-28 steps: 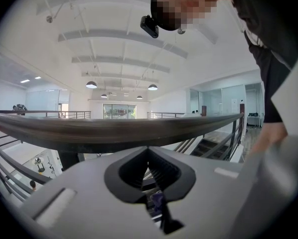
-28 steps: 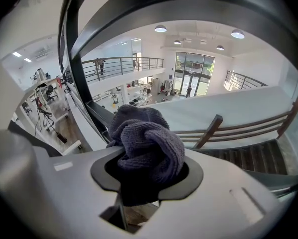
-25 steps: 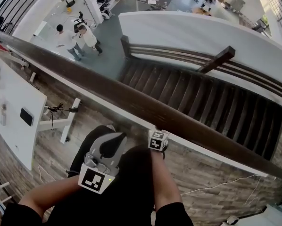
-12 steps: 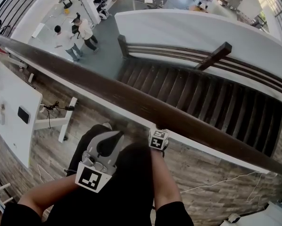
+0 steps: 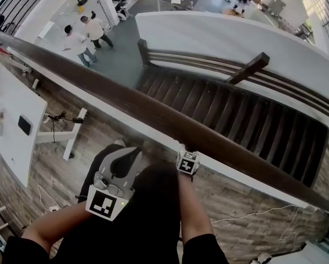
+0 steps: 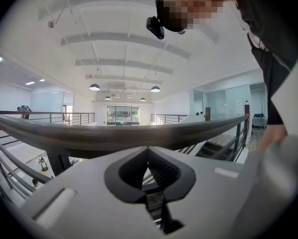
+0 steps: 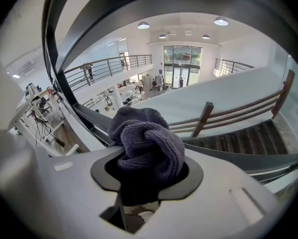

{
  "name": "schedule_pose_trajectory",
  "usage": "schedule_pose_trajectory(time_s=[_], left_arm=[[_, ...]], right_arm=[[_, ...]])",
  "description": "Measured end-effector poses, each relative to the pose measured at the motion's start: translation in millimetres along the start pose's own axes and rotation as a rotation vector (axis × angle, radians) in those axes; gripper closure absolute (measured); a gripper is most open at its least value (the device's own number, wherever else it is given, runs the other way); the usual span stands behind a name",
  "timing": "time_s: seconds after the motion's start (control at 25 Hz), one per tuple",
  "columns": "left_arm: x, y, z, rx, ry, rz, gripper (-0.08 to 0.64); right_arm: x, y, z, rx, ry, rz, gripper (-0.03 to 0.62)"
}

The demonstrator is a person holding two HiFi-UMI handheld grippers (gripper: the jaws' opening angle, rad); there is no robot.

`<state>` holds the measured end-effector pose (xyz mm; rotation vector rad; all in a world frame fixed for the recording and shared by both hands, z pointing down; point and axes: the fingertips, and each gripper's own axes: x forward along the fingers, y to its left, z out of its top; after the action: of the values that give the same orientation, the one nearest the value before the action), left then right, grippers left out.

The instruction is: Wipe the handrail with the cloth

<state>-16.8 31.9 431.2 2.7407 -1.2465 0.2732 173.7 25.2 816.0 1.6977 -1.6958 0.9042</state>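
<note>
My right gripper [image 7: 150, 180] is clamped on a bunched, soft grey-purple knitted cloth [image 7: 148, 146] close beneath the long dark wooden handrail [image 5: 153, 112]. The cloth looks light and compliant, best gripped mid-bunch. My left gripper [image 6: 149, 176] rests closed and empty.

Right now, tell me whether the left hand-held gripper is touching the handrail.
Apart. The head view shows the left hand-held gripper stopping short of the handrail, with a strip of floor visible between them.
</note>
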Motion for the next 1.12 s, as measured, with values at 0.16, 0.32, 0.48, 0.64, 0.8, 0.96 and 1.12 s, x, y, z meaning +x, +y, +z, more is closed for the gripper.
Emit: schedule_pose_trajectory(time_s=[0.16, 0.32, 0.48, 0.64, 0.8, 0.96, 1.12], left_arm=[[0, -1, 10, -0.006, -0.022, 0.031, 0.56], [-1, 0, 18, -0.006, -0.038, 0.069, 0.56], [-1, -1, 23, -0.007, -0.04, 0.098, 0.56], [0, -5, 22, -0.012, -0.031, 0.116, 0.56], [-5, -8, 24, -0.048, -0.013, 0.142, 0.56], [-9, -8, 25, -0.061, -0.005, 0.164, 0.56], [-10, -13, 21, -0.064, 0.012, 0.172, 0.56]], right_arm=[[-4, -21, -5, -0.005, 0.026, -0.005, 0.443], [-8, -44, -13, 0.03, 0.04, -0.015, 0.442], [-9, -53, -15, 0.004, 0.052, 0.013, 0.443], [-9, -57, -18, 0.0, 0.058, 0.025, 0.444], [-15, -65, -13, 0.004, 0.058, 0.01, 0.442], [-20, -67, -11, -0.05, 0.054, 0.033, 0.443], [-22, -66, -14, -0.071, 0.042, 0.061, 0.445]])
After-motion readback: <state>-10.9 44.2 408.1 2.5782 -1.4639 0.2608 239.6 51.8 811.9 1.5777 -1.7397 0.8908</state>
